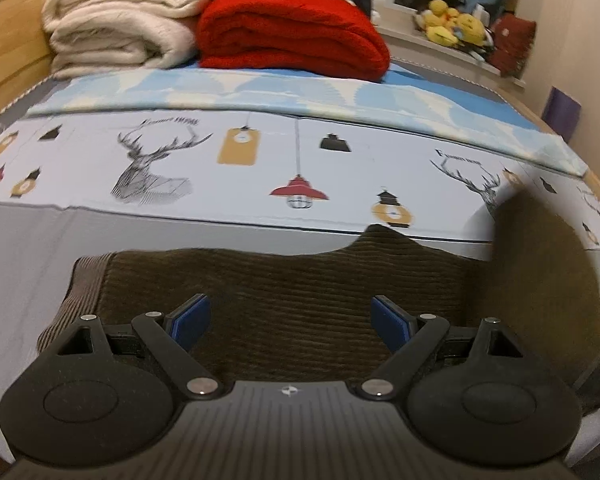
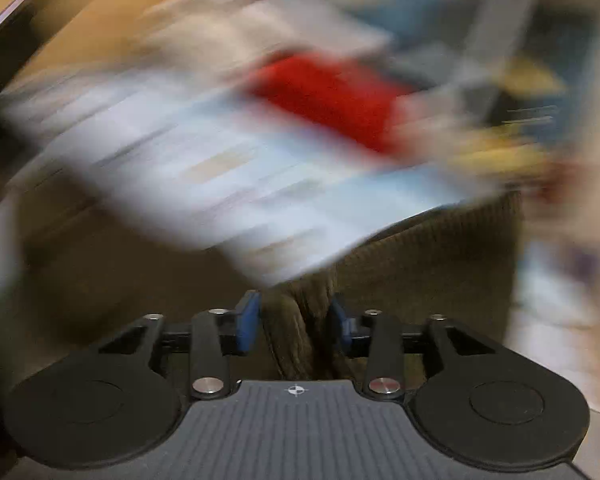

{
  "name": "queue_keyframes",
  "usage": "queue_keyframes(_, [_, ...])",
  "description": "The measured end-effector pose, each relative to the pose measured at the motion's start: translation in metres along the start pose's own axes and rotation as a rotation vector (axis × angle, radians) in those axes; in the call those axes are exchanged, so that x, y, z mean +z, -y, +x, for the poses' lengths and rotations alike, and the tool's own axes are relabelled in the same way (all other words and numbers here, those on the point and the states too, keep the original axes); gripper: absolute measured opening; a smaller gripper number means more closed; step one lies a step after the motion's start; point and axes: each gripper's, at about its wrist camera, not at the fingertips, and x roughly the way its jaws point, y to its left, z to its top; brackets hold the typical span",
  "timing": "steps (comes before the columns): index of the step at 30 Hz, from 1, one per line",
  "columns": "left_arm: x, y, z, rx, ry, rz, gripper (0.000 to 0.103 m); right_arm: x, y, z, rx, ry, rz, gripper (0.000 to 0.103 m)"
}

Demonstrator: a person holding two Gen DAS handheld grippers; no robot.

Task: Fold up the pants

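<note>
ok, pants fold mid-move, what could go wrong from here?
1. The right claw pinches only a narrow bunch of the brown corduroy pants, and that view is heavily motion-blurred; a fast pull could slip the fabric out.
2. The left claw is open above the pants, holding nothing, so that side may drag and the fold go crooked.
3. The raised fabric at the right could drop unevenly.

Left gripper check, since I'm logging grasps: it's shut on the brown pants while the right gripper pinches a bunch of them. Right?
Not quite. The left gripper is open, its jaws spread wide over the pants, gripping nothing, as the left wrist view shows. The right gripper does pinch a bunch of them.
</note>
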Motion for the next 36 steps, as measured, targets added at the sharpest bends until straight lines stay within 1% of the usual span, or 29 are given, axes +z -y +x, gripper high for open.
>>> queue_keyframes(1, [0.0,-0.005,-0.001,-0.002,-0.006,-0.013,0.09,-0.009,-0.014,0.007,0.049,-0.03,-0.024,0.041])
queue_keyframes(2, [-0.001,-0.01,-0.001,-0.003,-0.011,-0.025,0.09,-0.014,-0.022,0.008,0.071,-0.045,-0.043,0.041])
queue_keyframes(3, [-0.001,-0.014,-0.002,-0.005,-0.015,-0.038,0.09,-0.015,-0.026,0.007,0.084,-0.049,-0.051,0.041])
queue_keyframes(4, [-0.001,-0.017,-0.003,-0.007,-0.016,-0.047,0.09,-0.013,-0.024,0.002,0.089,-0.03,-0.04,0.041])
queue_keyframes(6, [0.0,-0.021,-0.004,-0.009,-0.014,-0.049,0.09,-0.008,-0.009,-0.009,0.069,0.031,0.012,0.045])
queue_keyframes(8, [0.0,-0.022,-0.004,-0.005,-0.012,-0.046,0.09,-0.003,0.013,-0.007,-0.013,0.058,0.073,0.053])
queue_keyframes(9, [0.0,-0.022,-0.004,-0.005,-0.015,-0.048,0.09,-0.005,0.022,-0.002,-0.05,0.047,0.097,0.054])
queue_keyframes(10, [0.0,-0.023,-0.003,-0.006,-0.019,-0.049,0.09,-0.007,0.03,0.005,-0.07,0.016,0.118,0.054])
queue_keyframes(11, [0.0,-0.022,-0.003,-0.007,-0.022,-0.049,0.09,-0.01,0.036,0.013,-0.064,-0.018,0.13,0.054])
queue_keyframes(12, [-0.001,-0.021,-0.002,-0.008,-0.025,-0.047,0.09,-0.015,0.04,0.022,-0.037,-0.059,0.13,0.054])
queue_keyframes(14, [0.0,-0.018,0.0,-0.008,-0.027,-0.04,0.09,-0.021,0.034,0.036,0.004,-0.105,0.1,0.054])
queue_keyframes(15, [0.0,-0.017,0.001,-0.007,-0.029,-0.037,0.09,-0.023,0.029,0.041,0.021,-0.116,0.073,0.054])
queue_keyframes(19, [0.0,-0.012,0.004,-0.004,-0.039,-0.029,0.09,-0.034,0.017,0.055,0.019,-0.138,0.011,0.058])
queue_keyframes(20, [0.0,-0.011,0.005,-0.004,-0.04,-0.025,0.09,-0.033,0.017,0.054,0.023,-0.137,-0.004,0.056])
queue_keyframes(21, [0.0,-0.011,0.006,-0.002,-0.041,-0.023,0.09,-0.032,0.017,0.052,0.033,-0.131,-0.019,0.052])
queue_keyframes(22, [0.0,-0.01,0.007,0.001,-0.042,-0.025,0.09,-0.031,0.017,0.048,0.038,-0.118,-0.039,0.035])
queue_keyframes(23, [0.0,-0.01,0.007,0.001,-0.044,-0.028,0.09,-0.025,0.018,0.045,0.029,-0.098,-0.052,0.02])
queue_keyframes(25, [0.001,-0.009,0.008,-0.001,-0.047,-0.036,0.09,-0.009,0.022,0.026,-0.04,-0.014,-0.074,0.018])
queue_keyframes(26, [0.001,-0.008,0.008,-0.003,-0.048,-0.038,0.09,-0.002,0.021,0.009,-0.076,0.049,-0.101,0.018])
queue_keyframes(27, [0.001,-0.006,0.008,-0.007,-0.047,-0.036,0.09,0.001,0.019,-0.008,-0.086,0.11,-0.131,0.018])
queue_keyframes(28, [0.001,-0.004,0.008,-0.01,-0.047,-0.031,0.09,0.0,0.016,-0.021,-0.056,0.149,-0.158,0.018])
queue_keyframes(29, [0.001,-0.001,0.01,-0.013,-0.049,-0.024,0.09,-0.005,0.014,-0.025,-0.01,0.151,-0.184,0.018])
queue_keyframes(30, [0.002,0.002,0.011,-0.015,-0.051,-0.021,0.09,-0.014,0.01,-0.023,0.044,0.114,-0.213,0.018])
queue_keyframes(31, [0.002,0.005,0.013,-0.018,-0.055,-0.02,0.09,-0.025,0.005,-0.016,0.093,0.045,-0.235,0.019])
queue_keyframes(32, [0.003,0.008,0.015,-0.022,-0.06,-0.023,0.09,-0.035,0.001,-0.007,0.113,-0.018,-0.255,0.019])
queue_keyframes(33, [0.003,0.012,0.016,-0.028,-0.067,-0.027,0.09,-0.045,-0.003,-0.002,0.094,-0.051,-0.274,0.019])
queue_keyframes(34, [0.003,0.016,0.018,-0.034,-0.074,-0.029,0.09,-0.047,-0.003,-0.004,0.079,-0.04,-0.264,0.021])
queue_keyframes(35, [0.003,0.021,0.02,-0.043,-0.08,-0.029,0.09,-0.045,0.002,-0.011,0.076,-0.01,-0.218,0.021])
queue_keyframes(36, [0.003,0.028,0.021,-0.055,-0.084,-0.023,0.09,-0.04,0.014,-0.023,0.087,0.039,-0.135,0.021])
